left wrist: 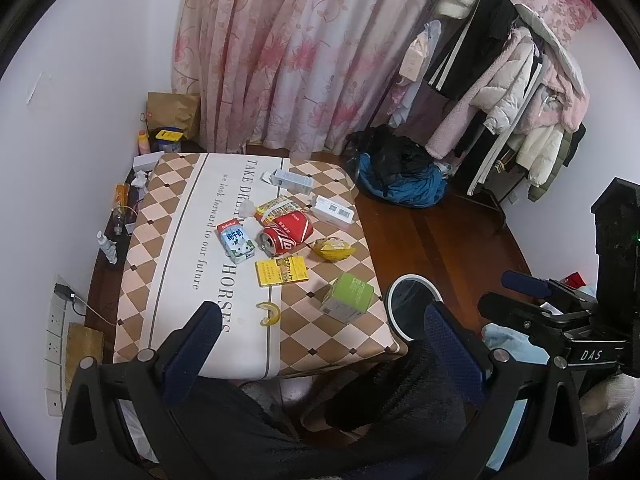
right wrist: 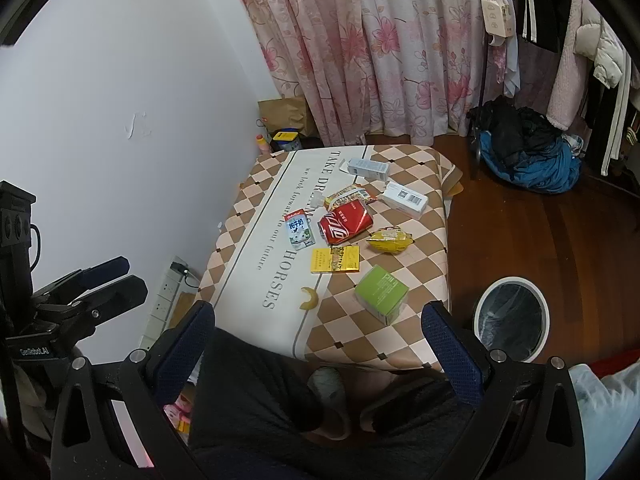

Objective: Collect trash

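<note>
Trash lies on a checkered tablecloth (left wrist: pixel 168 216) (right wrist: pixel 404 336): a crushed red cola can (left wrist: pixel 286 234) (right wrist: pixel 346 224), a milk carton (left wrist: pixel 237 242) (right wrist: pixel 298 230), a flat yellow box (left wrist: pixel 282 272) (right wrist: pixel 335 260), a yellow wrapper (left wrist: pixel 332 249) (right wrist: pixel 390 239), a green box (left wrist: pixel 349 298) (right wrist: pixel 382 294), a banana peel piece (left wrist: pixel 270 314) (right wrist: pixel 309 298) and white boxes (left wrist: pixel 333 209) (right wrist: pixel 404 199). A white-rimmed bin (left wrist: pixel 408 304) (right wrist: pixel 512 322) stands on the floor right of the table. My left gripper (left wrist: pixel 324 330) is open, held short of the table's near edge. My right gripper (right wrist: pixel 320 330) is likewise open and empty.
A person's dark-trousered legs and slippers (right wrist: pixel 332 396) fill the foreground below the table. Pink floral curtains (left wrist: pixel 300 52) hang behind. A clothes rack with coats (left wrist: pixel 516 92) and a blue and black bundle (left wrist: pixel 404 176) (right wrist: pixel 528 160) are at the right. A power strip (left wrist: pixel 56 340) lies against the left wall.
</note>
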The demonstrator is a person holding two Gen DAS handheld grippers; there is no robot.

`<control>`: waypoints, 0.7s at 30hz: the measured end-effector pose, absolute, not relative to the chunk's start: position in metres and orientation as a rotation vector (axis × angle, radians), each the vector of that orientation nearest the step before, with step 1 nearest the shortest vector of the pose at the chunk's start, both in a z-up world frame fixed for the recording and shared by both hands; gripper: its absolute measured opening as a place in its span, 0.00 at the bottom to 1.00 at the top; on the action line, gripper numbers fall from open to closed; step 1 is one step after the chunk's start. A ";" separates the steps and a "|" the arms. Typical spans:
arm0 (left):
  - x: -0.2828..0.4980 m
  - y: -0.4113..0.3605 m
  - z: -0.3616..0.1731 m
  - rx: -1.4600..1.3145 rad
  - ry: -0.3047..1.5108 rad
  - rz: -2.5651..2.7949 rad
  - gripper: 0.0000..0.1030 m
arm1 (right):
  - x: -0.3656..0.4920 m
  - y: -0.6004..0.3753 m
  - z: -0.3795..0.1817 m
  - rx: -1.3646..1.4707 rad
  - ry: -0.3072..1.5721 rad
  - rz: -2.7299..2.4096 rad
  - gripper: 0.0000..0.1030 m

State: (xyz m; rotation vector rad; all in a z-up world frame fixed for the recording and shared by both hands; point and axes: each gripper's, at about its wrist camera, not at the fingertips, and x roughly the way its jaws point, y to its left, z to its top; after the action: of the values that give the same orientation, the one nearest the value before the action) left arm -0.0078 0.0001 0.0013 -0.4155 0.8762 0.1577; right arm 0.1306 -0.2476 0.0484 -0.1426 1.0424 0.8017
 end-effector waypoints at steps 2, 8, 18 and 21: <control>-0.008 0.000 0.001 -0.418 0.877 0.155 1.00 | 0.130 -0.249 0.048 -0.143 1.041 0.802 1.00; -0.007 -0.003 0.000 -0.423 0.877 0.150 1.00 | 0.128 -0.244 0.047 -0.145 1.042 0.808 1.00; -0.006 -0.006 0.002 -0.427 0.876 0.146 1.00 | 0.127 -0.243 0.047 -0.141 1.044 0.809 1.00; -0.005 -0.008 0.004 -0.429 0.875 0.145 1.00 | 0.128 -0.244 0.048 -0.142 1.043 0.811 1.00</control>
State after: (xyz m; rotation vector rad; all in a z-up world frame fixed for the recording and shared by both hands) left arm -0.0054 -0.0081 0.0037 -0.4285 0.8750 0.1448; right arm 0.1280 -0.2444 0.0479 -0.1416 1.0433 0.8105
